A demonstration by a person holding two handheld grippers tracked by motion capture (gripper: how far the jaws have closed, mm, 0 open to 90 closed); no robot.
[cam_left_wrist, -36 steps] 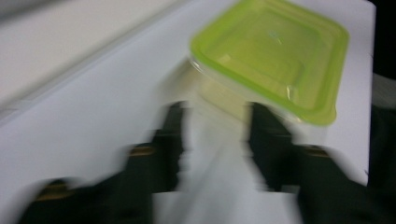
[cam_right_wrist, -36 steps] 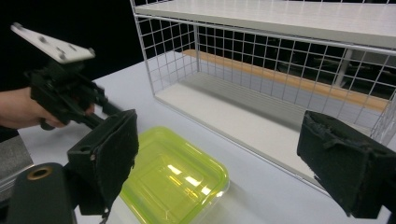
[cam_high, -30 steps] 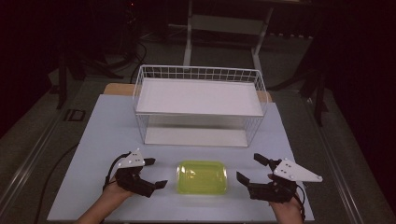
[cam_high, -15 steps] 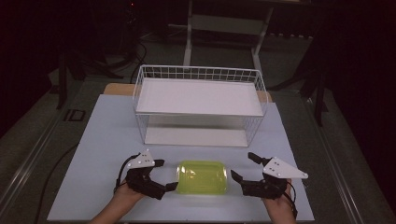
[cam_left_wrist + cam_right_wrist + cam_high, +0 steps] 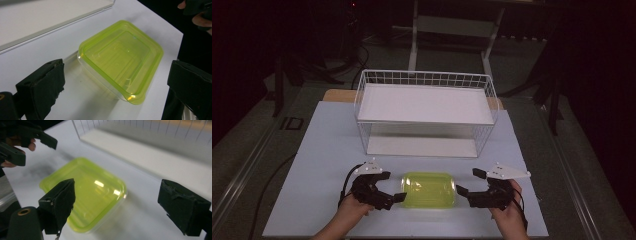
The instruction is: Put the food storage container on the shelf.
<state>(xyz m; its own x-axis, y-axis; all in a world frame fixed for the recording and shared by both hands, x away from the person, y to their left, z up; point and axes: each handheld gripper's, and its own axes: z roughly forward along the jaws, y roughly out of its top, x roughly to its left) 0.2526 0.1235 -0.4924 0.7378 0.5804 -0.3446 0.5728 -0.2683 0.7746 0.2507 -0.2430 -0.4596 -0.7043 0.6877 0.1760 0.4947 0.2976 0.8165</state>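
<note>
the box (image 5: pixel 429 189) lies low centre on the counter (image 5: pixel 327 150), lid on, not yet gripped. left tongs (image 5: pixel 388 196) and right tongs (image 5: pixel 468 194) flank it, both wide. grasping and lifting looks still to come.

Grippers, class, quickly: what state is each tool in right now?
Left tool: open, holding nothing, at one end of the green box.
Right tool: open, holding nothing, at the box's other end.
</note>
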